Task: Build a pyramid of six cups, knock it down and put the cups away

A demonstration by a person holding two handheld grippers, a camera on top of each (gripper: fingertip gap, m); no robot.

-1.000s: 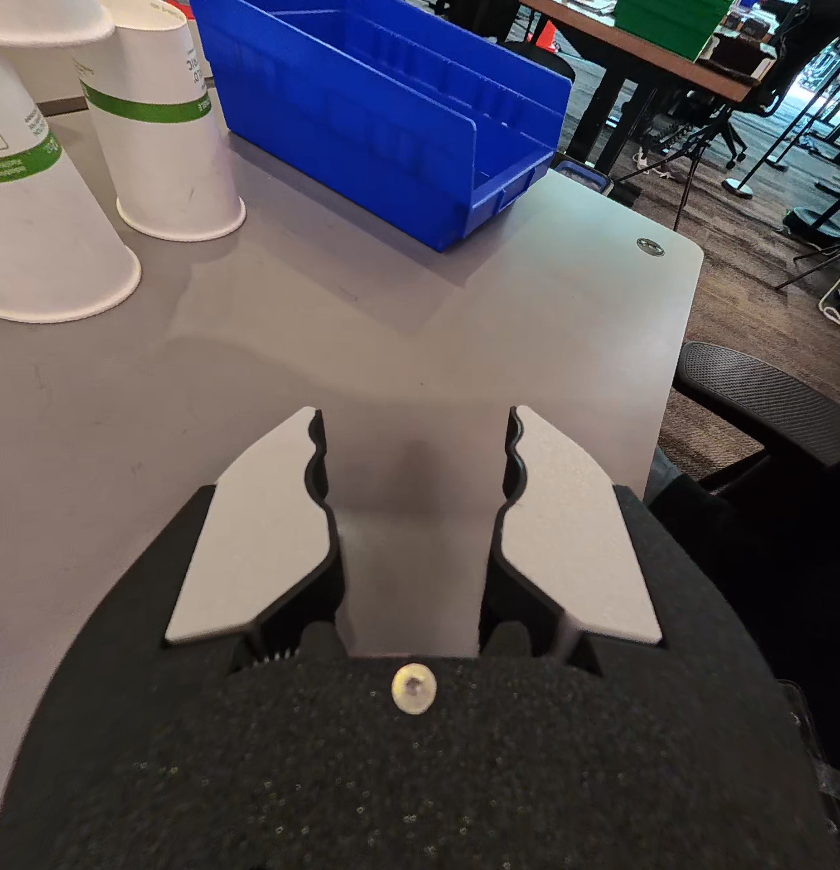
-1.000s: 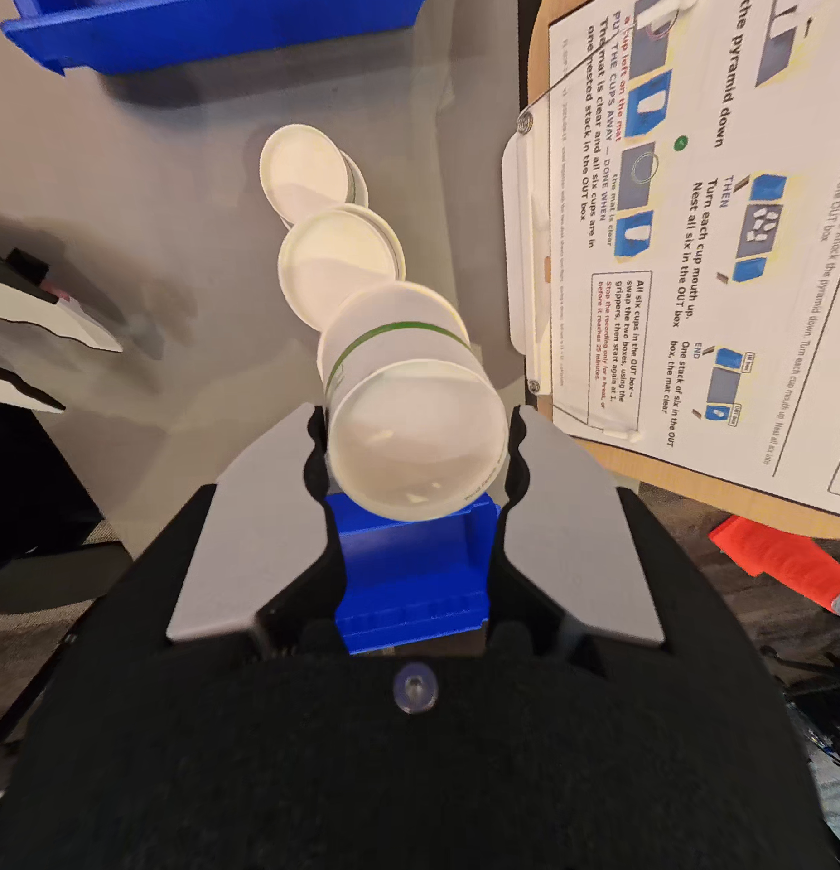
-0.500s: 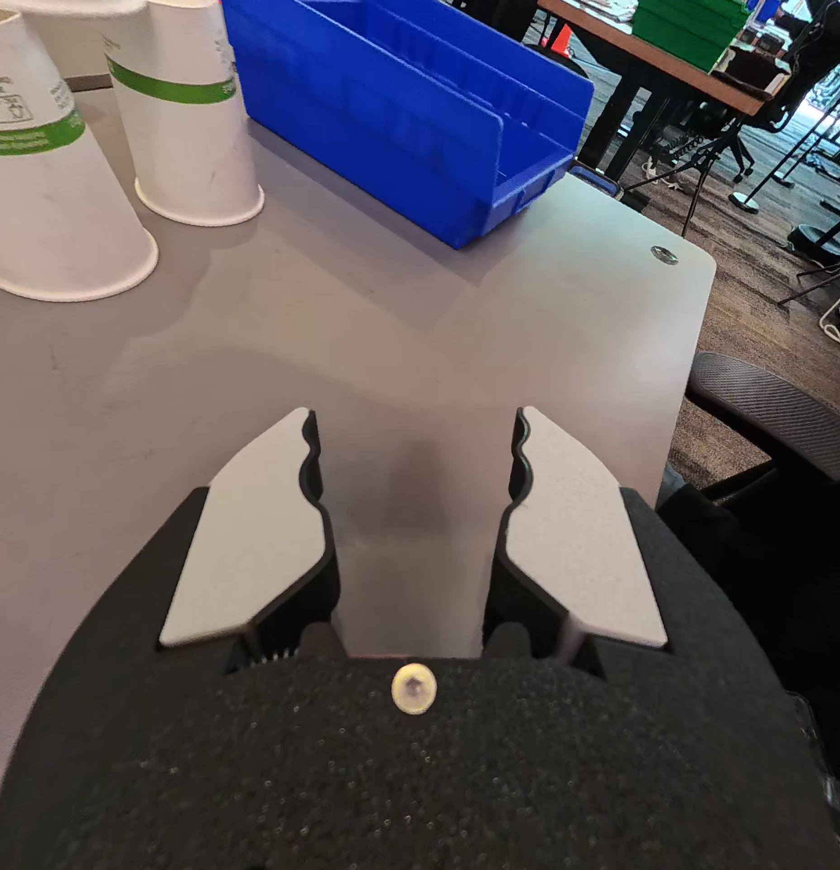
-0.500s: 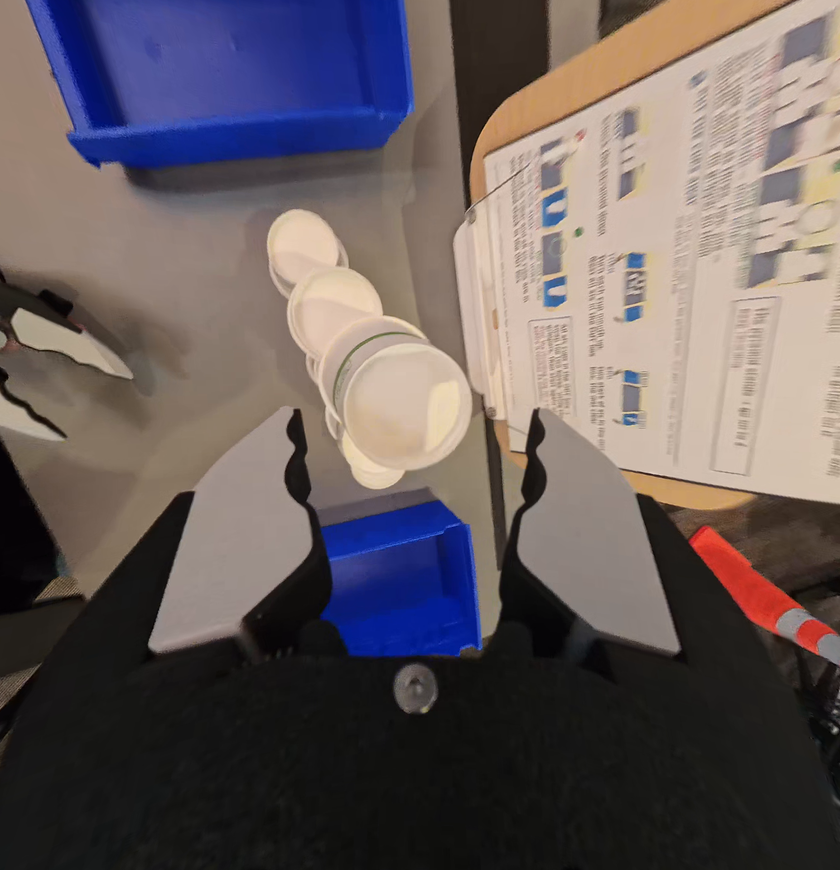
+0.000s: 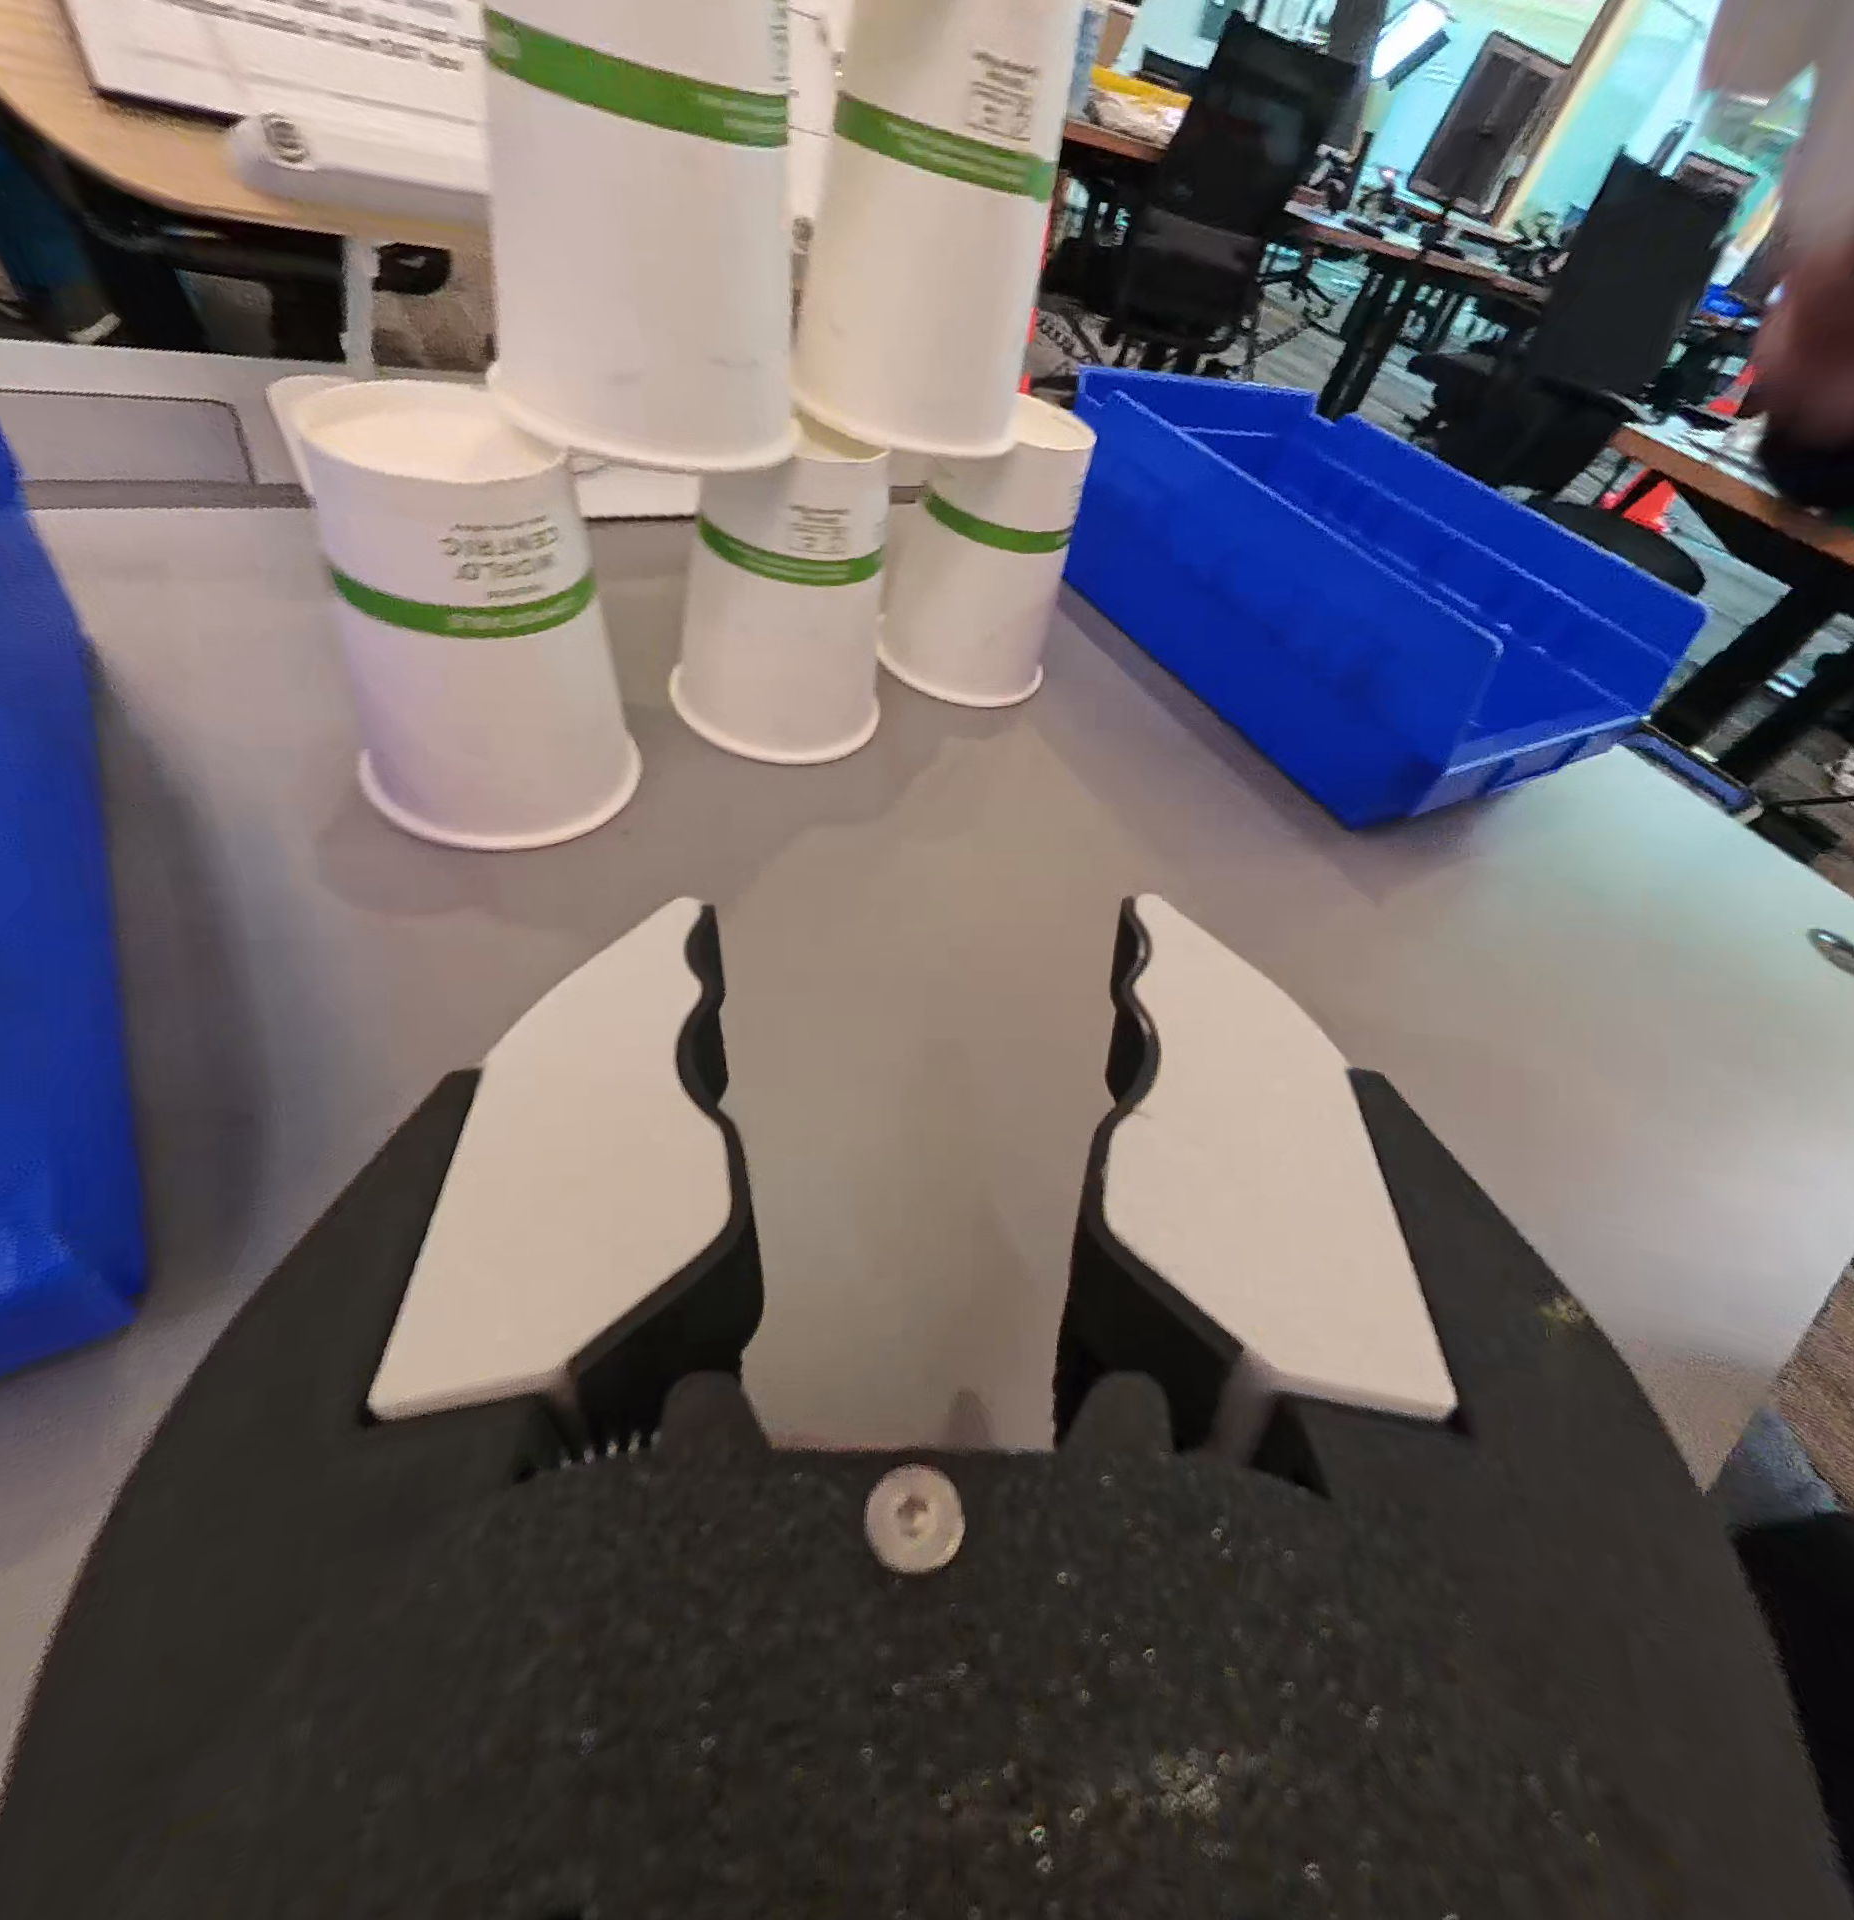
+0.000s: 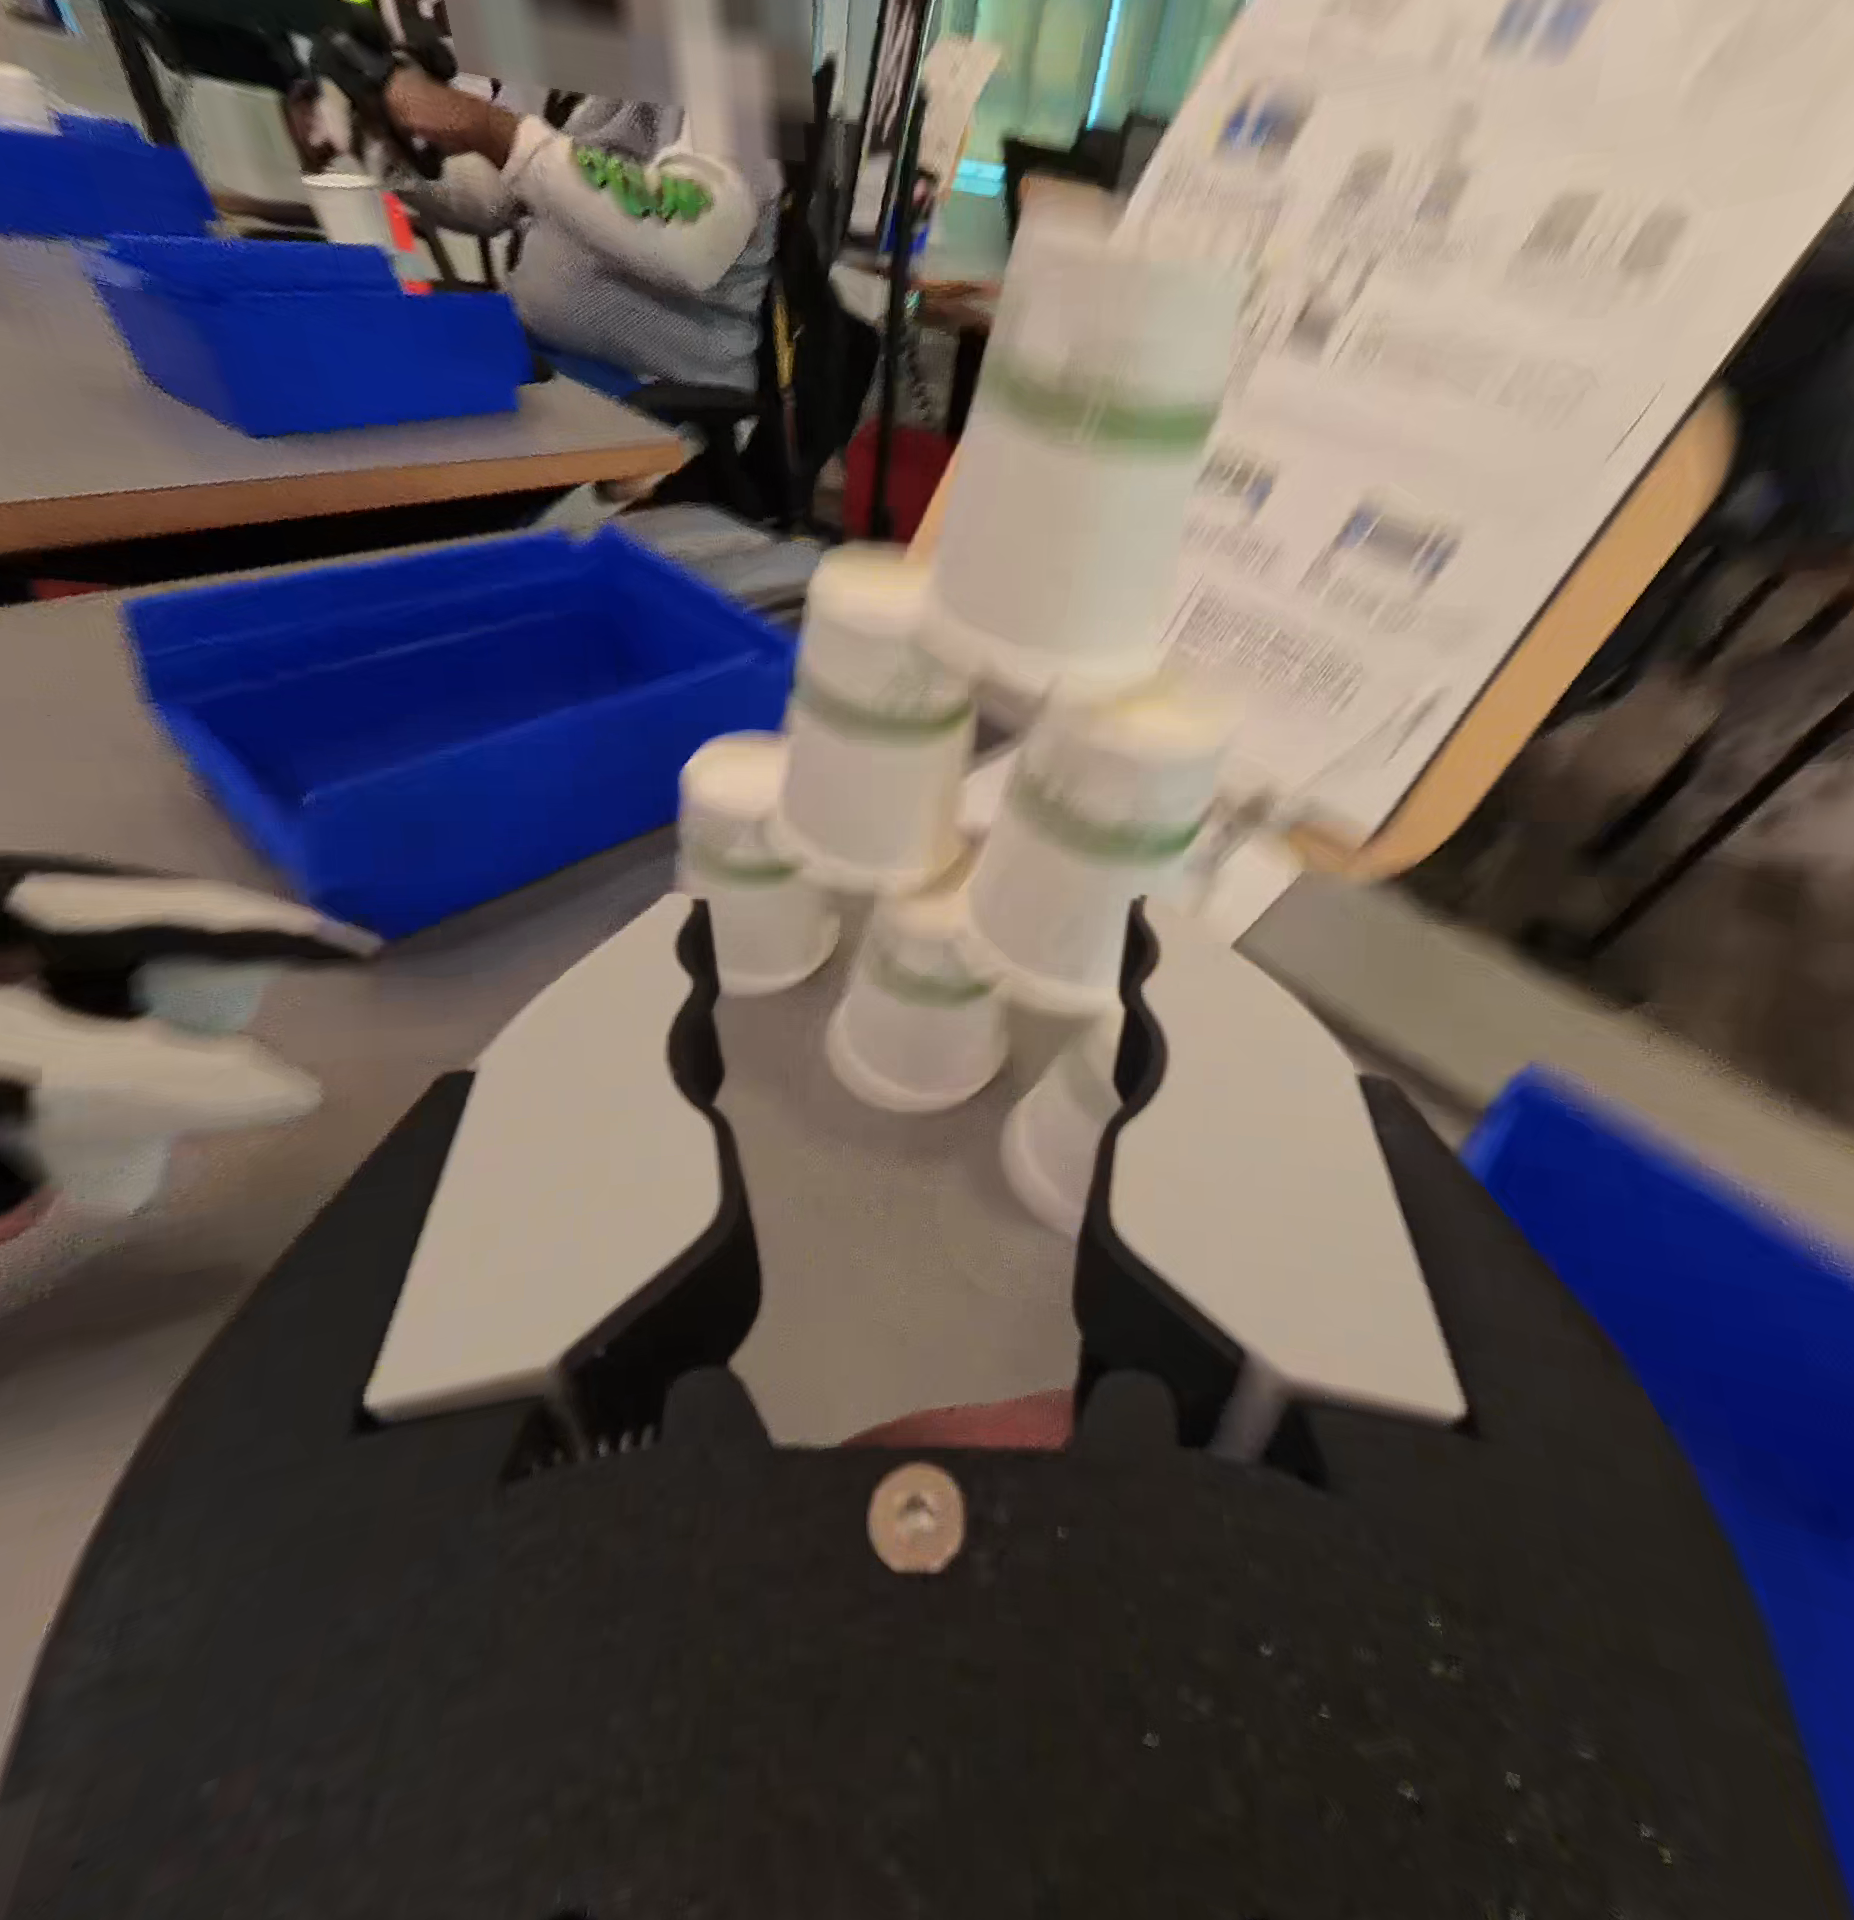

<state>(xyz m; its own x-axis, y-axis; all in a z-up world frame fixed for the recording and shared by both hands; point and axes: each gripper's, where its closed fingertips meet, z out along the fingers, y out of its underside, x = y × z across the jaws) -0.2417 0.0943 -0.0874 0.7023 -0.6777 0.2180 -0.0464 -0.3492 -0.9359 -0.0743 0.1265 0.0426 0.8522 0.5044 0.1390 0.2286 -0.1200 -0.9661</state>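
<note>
Where the grey counter [image 5: 902, 883] runs back between two bins, white paper cups with green bands stand mouth down as a pyramid [image 6: 964, 831]. From the left wrist view, three bottom cups sit side by side: a near left cup [image 5: 476, 644], a middle cup [image 5: 783, 623] and a far right cup [image 5: 980, 582]. Two second-row cups [image 5: 642, 239] [image 5: 923, 229] rest on their bases, their tops cut off by the frame edge. Through the blurred right wrist view, a top cup [image 6: 1089, 457] stands on that row.

An open blue plastic bin [image 5: 1370, 623] lies just right of the stack; another blue bin [image 5: 29, 935] fills the left edge. Behind the cups leans a white printed instruction sheet [image 6: 1422, 364] on a board.

Nearer the viewer, the left gripper [image 5: 918, 925] hovers over bare counter, jaws spread and empty. Facing the pyramid, the right gripper [image 6: 912, 925] has its jaws spread too, holding nothing.
</note>
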